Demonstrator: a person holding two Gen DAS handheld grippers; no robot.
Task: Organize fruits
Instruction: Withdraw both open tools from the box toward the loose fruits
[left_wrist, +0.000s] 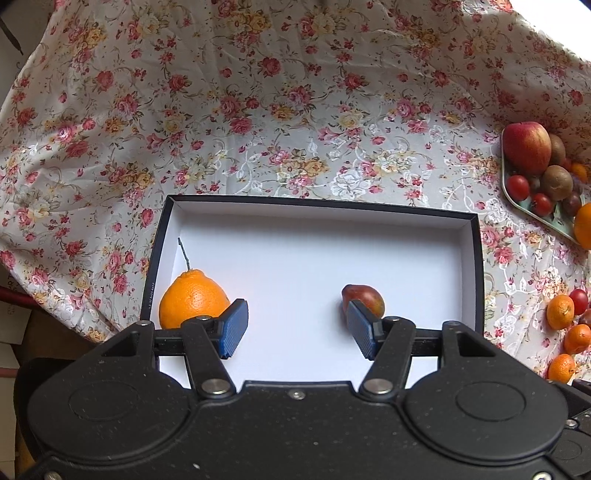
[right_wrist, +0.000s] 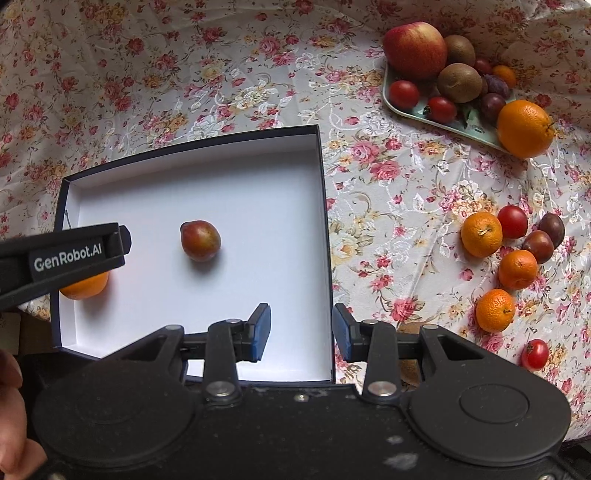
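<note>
Both grippers are spread and empty. The right gripper (right_wrist: 301, 332) hangs over the box (right_wrist: 321, 221) edge; loose mandarins (right_wrist: 495, 310) lie at its two o'clock, nearer than to the left gripper (left_wrist: 297, 328).

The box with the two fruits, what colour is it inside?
White inside the box, with a dark outer rim; clearest in the right wrist view.
</note>
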